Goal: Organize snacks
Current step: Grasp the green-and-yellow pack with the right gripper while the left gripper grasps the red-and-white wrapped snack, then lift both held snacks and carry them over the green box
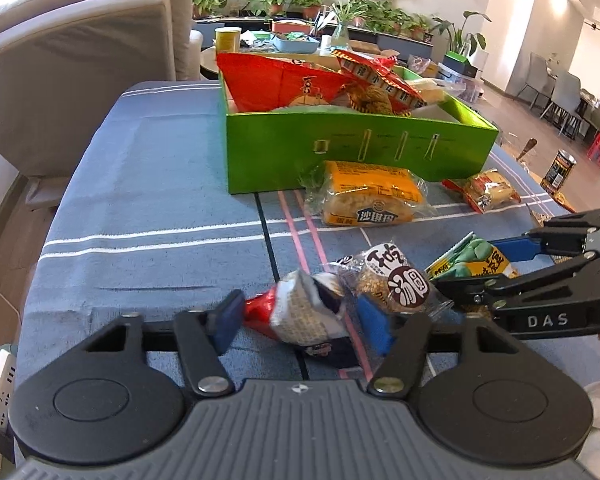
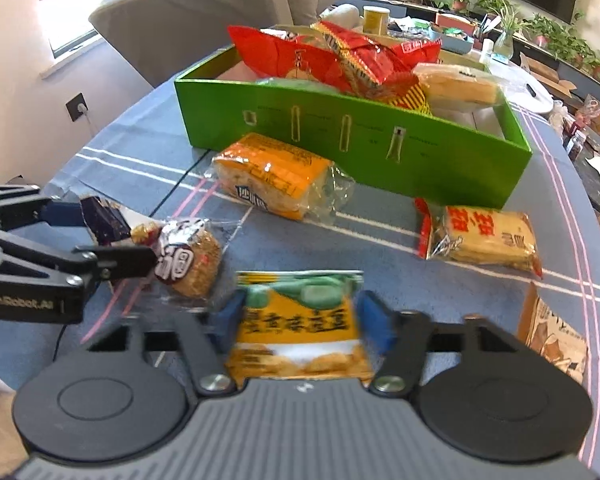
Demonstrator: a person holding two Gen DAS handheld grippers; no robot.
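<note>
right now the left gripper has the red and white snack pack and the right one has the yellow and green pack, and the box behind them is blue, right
Not quite: the box is green, not blue, as the left wrist view shows. The rest holds: the left gripper has the red and white snack pack, the right gripper the yellow and green pack.

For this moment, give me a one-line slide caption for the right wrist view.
Right gripper fingers bracket a yellow-green snack packet before the green box; left gripper grips a wrapped snack.

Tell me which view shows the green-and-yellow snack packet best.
The right wrist view: the green-and-yellow packet fills the centre, its printed front facing the camera between the right tool's blue pads. In the left wrist view the same packet shows only partly at the right, behind that tool's black fingers.
</note>
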